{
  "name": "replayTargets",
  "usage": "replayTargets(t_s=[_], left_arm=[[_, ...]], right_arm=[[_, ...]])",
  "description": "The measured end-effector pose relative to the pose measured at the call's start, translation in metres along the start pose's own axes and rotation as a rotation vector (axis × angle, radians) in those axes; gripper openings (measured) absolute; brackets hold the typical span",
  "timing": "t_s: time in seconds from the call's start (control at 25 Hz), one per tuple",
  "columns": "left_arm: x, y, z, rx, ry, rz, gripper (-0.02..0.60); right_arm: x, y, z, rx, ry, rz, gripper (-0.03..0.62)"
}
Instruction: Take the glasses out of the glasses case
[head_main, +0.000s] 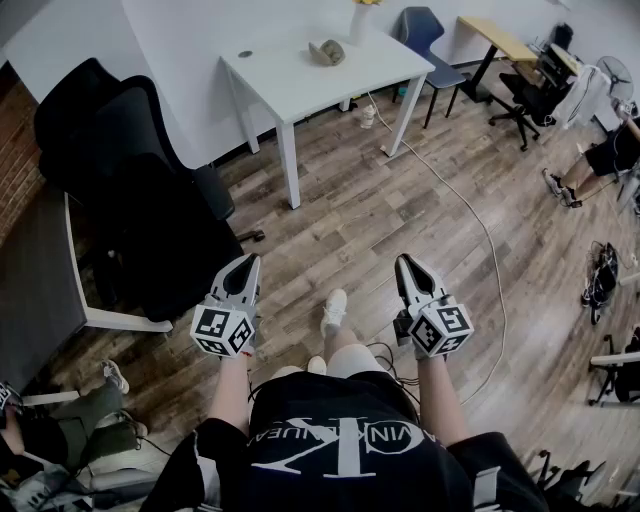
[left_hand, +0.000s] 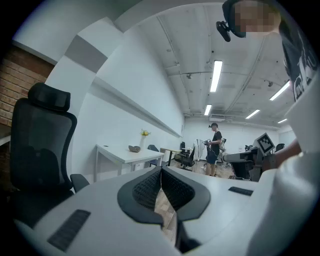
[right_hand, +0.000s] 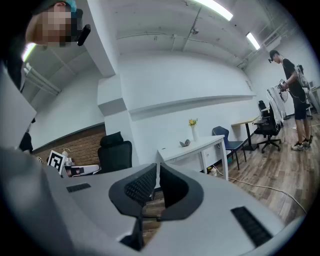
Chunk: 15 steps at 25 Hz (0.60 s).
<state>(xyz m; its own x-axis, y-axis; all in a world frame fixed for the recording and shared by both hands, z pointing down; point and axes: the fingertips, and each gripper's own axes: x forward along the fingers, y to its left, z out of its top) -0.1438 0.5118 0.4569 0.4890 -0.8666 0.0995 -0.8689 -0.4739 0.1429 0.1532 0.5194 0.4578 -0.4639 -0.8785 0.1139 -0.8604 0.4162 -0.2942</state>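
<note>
The glasses case (head_main: 327, 52), a small grey-brown shape, lies on the far white table (head_main: 290, 85), next to a white vase (head_main: 360, 22). It is small in the left gripper view (left_hand: 134, 148) and in the right gripper view (right_hand: 185, 143). I hold both grippers out level over the wooden floor, well short of the table. The left gripper (head_main: 245, 262) has its jaws together with nothing between them (left_hand: 161, 170). The right gripper (head_main: 405, 262) is likewise shut and empty (right_hand: 156, 167). No glasses are visible.
A black office chair (head_main: 130, 170) and a dark desk (head_main: 35, 270) stand to my left. A cable (head_main: 470, 210) runs across the floor on the right. A blue chair (head_main: 425, 30) and more desks stand behind the table. Another person (right_hand: 295, 100) stands at the far right.
</note>
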Motion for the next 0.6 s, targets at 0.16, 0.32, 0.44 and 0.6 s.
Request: replayTargets(t_s=[0.16,0.32,0.44,0.6], left_arm=[[0.028,0.007,0.001,0.003,-0.008,-0.01,0.017],[0.046,0.022,0.003,-0.002,-0.011,-0.004,0.017],[0.062,0.032,0.007,-0.01,-0.015,0.006,0.017],[0.089,0.042,0.016,-0.011,-0.015,0.005,0.017]], right_arm=[[0.023,-0.017,0.0,0.005,-0.002,-0.008,0.038],[0.045,-0.024,0.001,0.006,-0.004,-0.005,0.038],[0.063,-0.031,0.007,-0.001,0.002,0.003,0.037],[0.088,-0.045,0.02,-0.006,-0.002,0.006,0.038]])
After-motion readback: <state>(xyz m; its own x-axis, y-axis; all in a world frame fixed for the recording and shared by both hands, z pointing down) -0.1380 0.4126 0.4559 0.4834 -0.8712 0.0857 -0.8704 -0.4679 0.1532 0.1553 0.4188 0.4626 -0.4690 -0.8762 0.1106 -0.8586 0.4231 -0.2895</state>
